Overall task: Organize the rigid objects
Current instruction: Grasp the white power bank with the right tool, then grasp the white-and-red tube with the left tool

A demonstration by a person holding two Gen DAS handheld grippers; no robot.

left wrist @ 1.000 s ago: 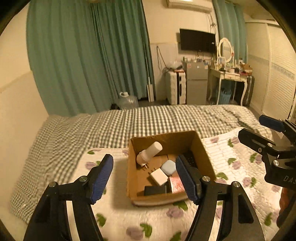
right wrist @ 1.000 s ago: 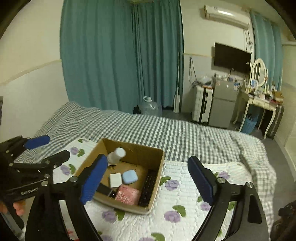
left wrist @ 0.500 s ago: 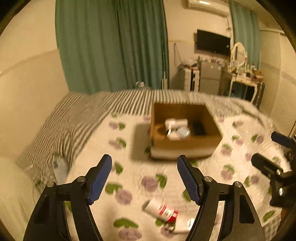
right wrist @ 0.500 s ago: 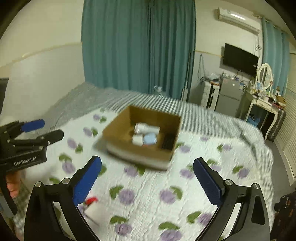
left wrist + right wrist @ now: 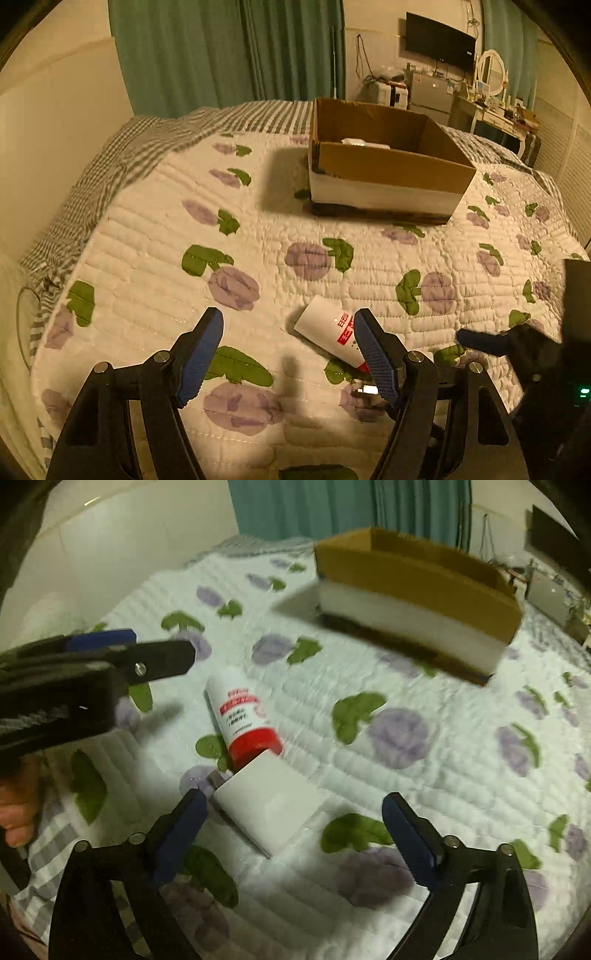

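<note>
A white bottle with a red cap and label [image 5: 242, 716] lies on the floral quilt, also in the left wrist view [image 5: 328, 338]. A white charger block [image 5: 267, 806] with metal prongs lies against its cap. My right gripper [image 5: 291, 830] is open, low over the charger, which lies between its fingers. My left gripper [image 5: 288, 350] is open, with the bottle just beyond its right finger [image 5: 373, 354]. The cardboard box [image 5: 384, 162] stands farther back on the quilt and holds a white item; it also shows in the right wrist view [image 5: 417, 598].
The floral quilt [image 5: 258, 229] covers the bed over a grey checked sheet [image 5: 110, 162]. A white wall runs along the left. Teal curtains, a TV, a fridge and a dressing table stand beyond the bed. The left gripper shows in the right wrist view [image 5: 74, 672].
Both grippers have pulled back from the box and dropped low over the near quilt. The bottle and charger now lie right in front of them. Both stay open.
</note>
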